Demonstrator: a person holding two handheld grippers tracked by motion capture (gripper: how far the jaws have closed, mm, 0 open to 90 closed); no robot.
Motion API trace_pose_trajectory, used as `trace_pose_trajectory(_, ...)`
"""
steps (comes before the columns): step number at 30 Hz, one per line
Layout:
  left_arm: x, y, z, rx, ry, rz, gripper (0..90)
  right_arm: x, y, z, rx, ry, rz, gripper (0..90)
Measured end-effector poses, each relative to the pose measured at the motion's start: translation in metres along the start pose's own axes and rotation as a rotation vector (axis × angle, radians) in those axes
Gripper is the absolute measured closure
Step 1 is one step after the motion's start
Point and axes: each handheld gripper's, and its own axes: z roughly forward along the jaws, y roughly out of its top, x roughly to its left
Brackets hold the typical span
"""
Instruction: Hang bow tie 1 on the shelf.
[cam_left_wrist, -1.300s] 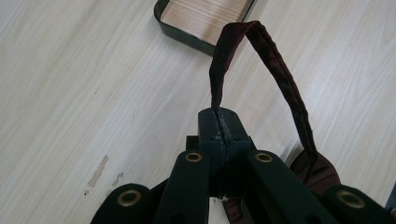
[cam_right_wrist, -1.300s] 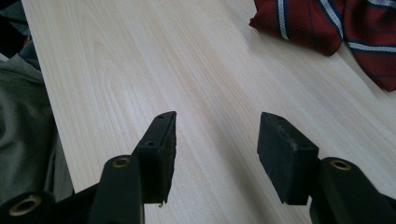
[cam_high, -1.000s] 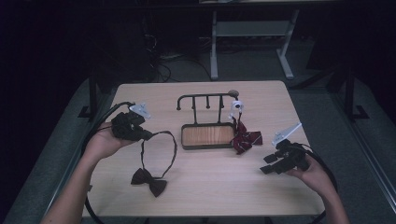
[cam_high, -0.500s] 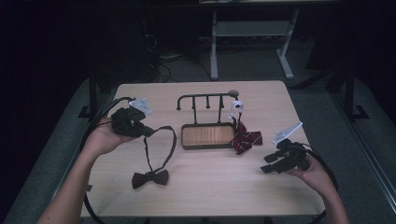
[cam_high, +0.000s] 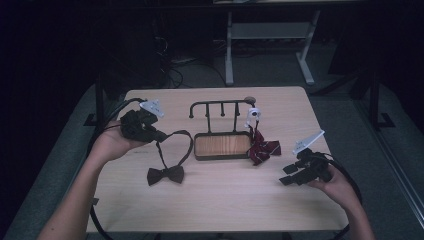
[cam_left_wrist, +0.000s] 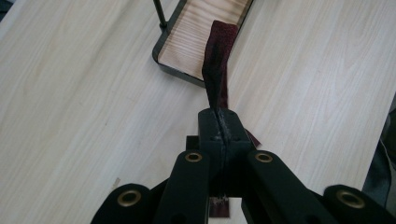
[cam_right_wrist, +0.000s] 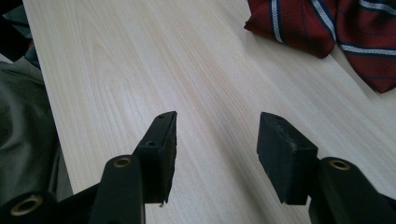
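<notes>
We see a big wooden table (cam_high: 220, 200) with a small rack (cam_high: 220, 117) in the middle of it, and the rack has a wooden tray (cam_high: 222, 145) at its foot. On the near side of the tray, toward our left, lies a dark bow tie (cam_high: 165, 175) with a long strap (cam_high: 176, 145) that loops up from it. Just to the right of the tray sits a red striped tie (cam_high: 262, 149), which seems to hang from the rack's end. Our left gripper (cam_high: 159, 135) has its jaws pressed tight on the strap, and in the left gripper view the strap (cam_left_wrist: 218, 60) runs out from the shut jaws toward the tray (cam_left_wrist: 201, 39). So we think the step in hand is lifting the bow tie by its strap to carry it to the rack. The bow itself seems to rest on the table. Our right gripper (cam_high: 284, 176) waits near the red striped tie (cam_right_wrist: 327, 28), its jaws spread wide with nothing between them. Next we would need to raise the strap high and slip its loop over one of the pegs on the rack. We must keep our pinch firm so the strap does not slide out.
</notes>
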Motion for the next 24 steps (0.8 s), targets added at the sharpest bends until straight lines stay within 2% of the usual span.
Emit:
trace_pose_trajectory(11, 0.004, 0.013, -0.004, 0.000, 0.010, -0.002, 90.0, 0.000, 0.000, 0.000, 0.004, -0.005, -0.002, 47.3)
trace_pose_trajectory(24, 0.009, 0.024, -0.006, -0.014, 0.001, 0.000, 90.0, 0.002, 0.000, 0.000, 0.009, -0.007, -0.001, 47.1)
